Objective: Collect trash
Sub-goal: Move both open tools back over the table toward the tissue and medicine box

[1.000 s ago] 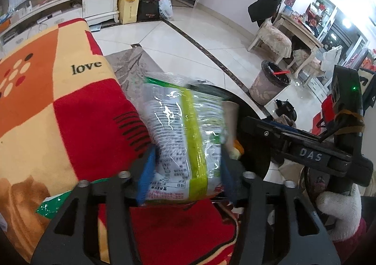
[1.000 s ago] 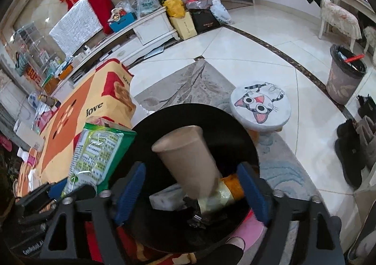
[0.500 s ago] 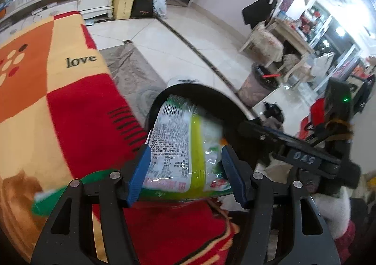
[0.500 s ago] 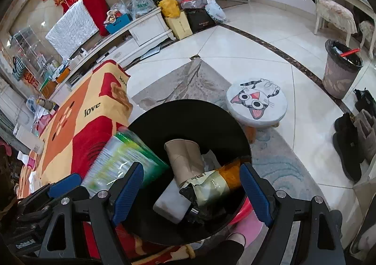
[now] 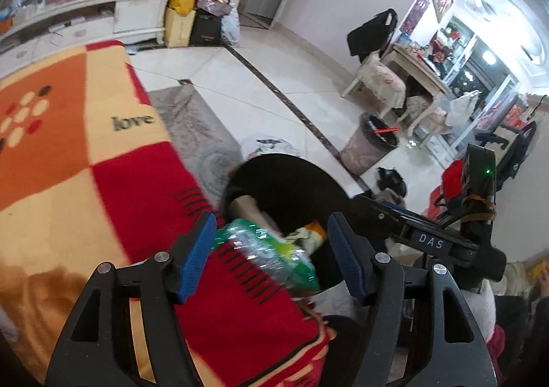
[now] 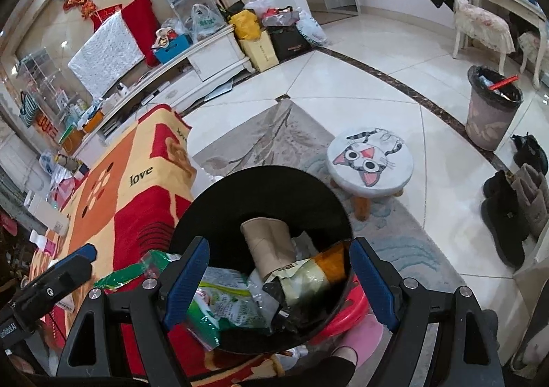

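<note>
Taking the black bin [image 6: 260, 194] as the landmark: to its left the red, orange and cream blanket [image 5: 68, 160] printed "love" covers the table, its edge touching the bin's rim. The left gripper [image 5: 271, 256] hovers at the bin's near-left rim, jaws spread with nothing between them. The green snack bag [image 5: 267, 249] lies tilted over that rim, partly on the blanket and partly inside the bin. Inside the bin lie a brown paper cup [image 6: 271, 246] on its side and a crumpled orange-tipped wrapper [image 6: 308, 277] just right of it. The right gripper [image 6: 278, 284] hangs over the bin's near side, jaws spread and holding nothing. Right of the bin stands a cat-face stool [image 6: 369, 160], and farther right a grey waste basket [image 6: 492, 109].
</note>
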Demonstrator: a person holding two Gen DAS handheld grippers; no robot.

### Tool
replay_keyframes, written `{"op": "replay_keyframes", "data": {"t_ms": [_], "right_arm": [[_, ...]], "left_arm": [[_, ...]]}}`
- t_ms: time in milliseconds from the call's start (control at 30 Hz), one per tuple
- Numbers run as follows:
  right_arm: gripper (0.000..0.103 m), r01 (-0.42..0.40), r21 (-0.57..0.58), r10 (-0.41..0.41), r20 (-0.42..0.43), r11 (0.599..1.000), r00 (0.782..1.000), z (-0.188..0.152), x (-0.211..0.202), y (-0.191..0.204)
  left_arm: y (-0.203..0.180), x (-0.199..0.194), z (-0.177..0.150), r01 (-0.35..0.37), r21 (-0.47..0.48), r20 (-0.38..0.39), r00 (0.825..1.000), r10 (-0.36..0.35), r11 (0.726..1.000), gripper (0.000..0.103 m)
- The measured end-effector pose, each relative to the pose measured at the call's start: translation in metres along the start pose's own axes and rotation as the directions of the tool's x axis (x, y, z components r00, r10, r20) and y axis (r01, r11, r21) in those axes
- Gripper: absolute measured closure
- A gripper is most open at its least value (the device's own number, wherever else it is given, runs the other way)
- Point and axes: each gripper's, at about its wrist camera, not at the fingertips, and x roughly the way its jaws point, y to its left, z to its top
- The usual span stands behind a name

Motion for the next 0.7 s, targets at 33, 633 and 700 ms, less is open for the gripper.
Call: {"op": "replay_keyframes", "data": {"t_ms": [33,633,700], "right_arm": [[0.021,-0.002,-0.004,0.002,-0.003,1.0,1.0,-0.001,0.001,0.002],[0.021,-0.15,-0.197,0.134,-0.094,0.969,0.987,-0.03,0.017,0.097],[0.021,-0.167,-0.222,0.147,-0.106,0.961,0.984,-0.034,0.02,0.112]], "left_arm": [[0.003,-0.004,-0.001,-0.015,0.0,0.001,1.0,0.015,1.0,0.036],[0.078,-0.074,-0.062,-0.211,-0.101,0.031,0.976,0.215,0.972,0.036],[0.086,-0.083,-0.066,-0.235,-0.118,0.042,0.97,0.241,0.965,0.036]]}}
